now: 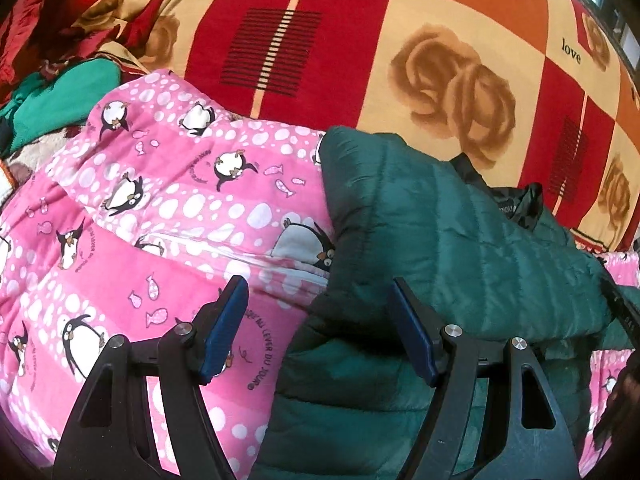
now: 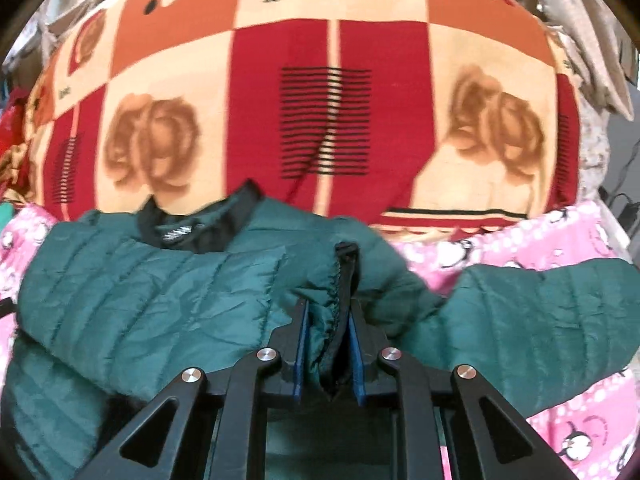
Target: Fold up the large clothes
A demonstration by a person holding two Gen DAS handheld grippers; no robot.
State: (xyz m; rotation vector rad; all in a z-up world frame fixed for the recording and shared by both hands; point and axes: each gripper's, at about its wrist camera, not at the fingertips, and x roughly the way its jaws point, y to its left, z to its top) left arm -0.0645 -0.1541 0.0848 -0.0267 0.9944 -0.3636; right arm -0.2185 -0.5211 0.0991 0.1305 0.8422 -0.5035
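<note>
**Green puffer jacket pinched at a gathered edge**

The green quilted jacket (image 2: 132,300) lies spread on a pink penguin-print quilt (image 1: 160,208), collar (image 2: 200,220) toward the far side. The right gripper (image 2: 328,312) is clamped tight on a bunched, black-trimmed edge of the jacket, fabric pressed between its blue pads. The left gripper (image 1: 320,304) hangs with fingers apart over the jacket's border (nothing between them). Beyond lies a red-and-cream checked blanket (image 1: 400,20); crumpled clothes (image 1: 60,92) sit at its left.
</note>
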